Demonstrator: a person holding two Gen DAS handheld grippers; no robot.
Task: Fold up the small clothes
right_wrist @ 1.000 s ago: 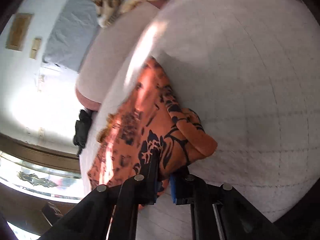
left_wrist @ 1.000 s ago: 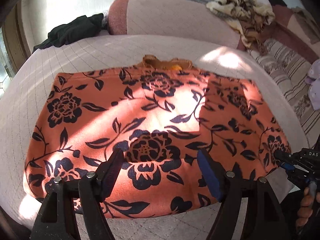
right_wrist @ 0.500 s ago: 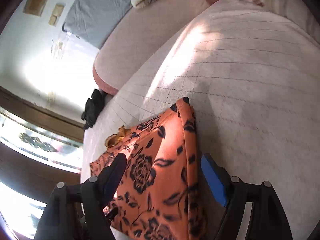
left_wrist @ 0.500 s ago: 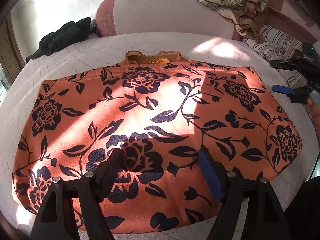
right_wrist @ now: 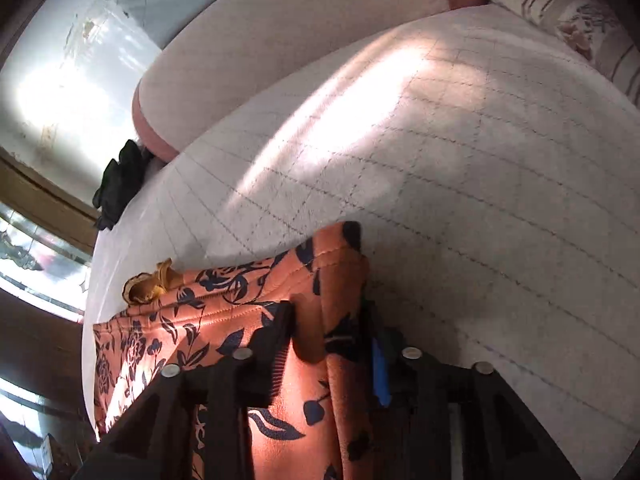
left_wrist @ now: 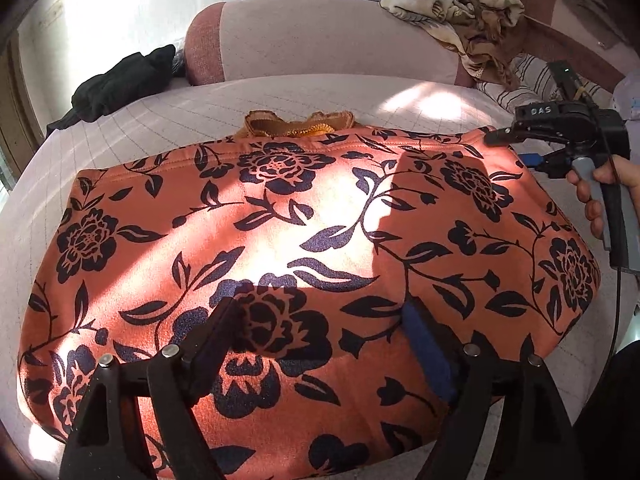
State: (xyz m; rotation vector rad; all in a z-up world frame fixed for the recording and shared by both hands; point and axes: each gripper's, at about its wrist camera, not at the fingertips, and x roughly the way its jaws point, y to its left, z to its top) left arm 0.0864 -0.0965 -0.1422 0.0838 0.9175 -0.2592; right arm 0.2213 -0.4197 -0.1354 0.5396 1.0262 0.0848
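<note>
Sunlight falls on a pale quilted bed cover (left_wrist: 168,120), where an orange garment with dark flowers (left_wrist: 304,248) lies spread flat, a mustard ruffled piece (left_wrist: 298,124) showing at its far edge. Over its near middle hovers the left gripper (left_wrist: 320,340), its jaws wide and opening, the cloth below them but not pinched. At the garment's far right corner is the right gripper (right_wrist: 330,344), held in a hand (left_wrist: 600,196); its jaws are closing with the corner fold between them, not yet clearly pressed.
</note>
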